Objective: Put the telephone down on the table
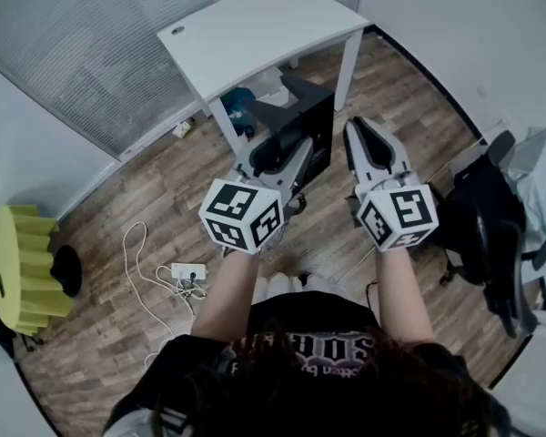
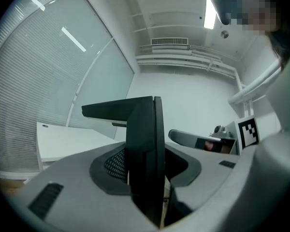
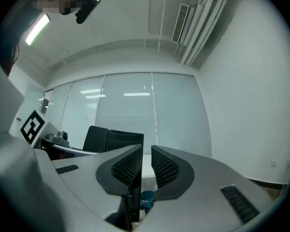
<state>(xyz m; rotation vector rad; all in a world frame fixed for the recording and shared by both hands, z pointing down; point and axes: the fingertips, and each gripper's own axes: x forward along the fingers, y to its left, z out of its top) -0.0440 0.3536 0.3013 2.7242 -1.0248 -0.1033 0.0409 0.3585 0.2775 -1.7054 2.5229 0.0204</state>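
Observation:
The black telephone [image 1: 307,139] hangs in the air over the wooden floor, just in front of the white table [image 1: 255,25]. My left gripper [image 1: 275,148] is shut on its left part. In the left gripper view the telephone [image 2: 145,144] stands as a dark slab pinched between the two jaws, with the table [image 2: 63,141] behind it. My right gripper [image 1: 362,127] hovers just right of the telephone with its jaws shut and nothing visible between the pads. From the right gripper view [image 3: 146,158] the telephone [image 3: 111,139] shows to the left.
A black office chair [image 1: 482,217] stands at the right, with grey clothing beside it. A yellow-green stool [image 1: 18,262] sits at the far left. A power strip with white cable [image 1: 187,271] lies on the floor. Something blue [image 1: 241,103] is under the table.

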